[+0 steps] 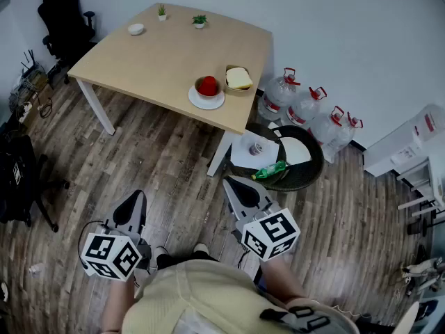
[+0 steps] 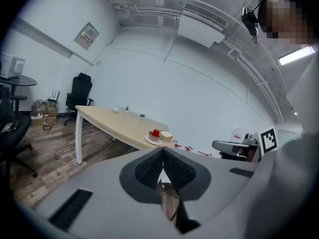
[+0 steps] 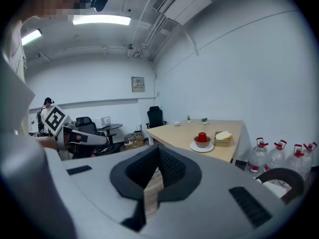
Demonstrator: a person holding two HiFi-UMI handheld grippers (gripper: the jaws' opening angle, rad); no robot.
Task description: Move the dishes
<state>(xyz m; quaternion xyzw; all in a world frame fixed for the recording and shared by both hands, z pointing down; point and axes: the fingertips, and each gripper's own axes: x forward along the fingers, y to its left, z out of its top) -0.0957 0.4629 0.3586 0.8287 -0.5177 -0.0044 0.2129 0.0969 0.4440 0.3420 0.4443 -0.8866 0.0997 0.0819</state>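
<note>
A white plate [image 1: 206, 100] sits near the front edge of the wooden table [image 1: 160, 58], carrying a brown bowl with a red cup [image 1: 208, 85] in it. Beside it stands a small basket holding a pale yellow block [image 1: 238, 78]. A small white bowl [image 1: 136, 28] lies at the table's far side. My left gripper [image 1: 137, 199] and right gripper [image 1: 232, 185] hover over the floor well short of the table, both shut with nothing between the jaws. The red cup [image 2: 155, 133] shows ahead in the left gripper view, and the red cup [image 3: 202, 137] also in the right gripper view.
Two small potted plants [image 1: 199, 21] stand at the table's far edge. Several water bottles [image 1: 306, 106] line the wall to the right, beside a round black tray [image 1: 300, 174] of papers on the floor. A black office chair [image 1: 65, 16] is at the far left and a white cabinet [image 1: 410, 145] at the right.
</note>
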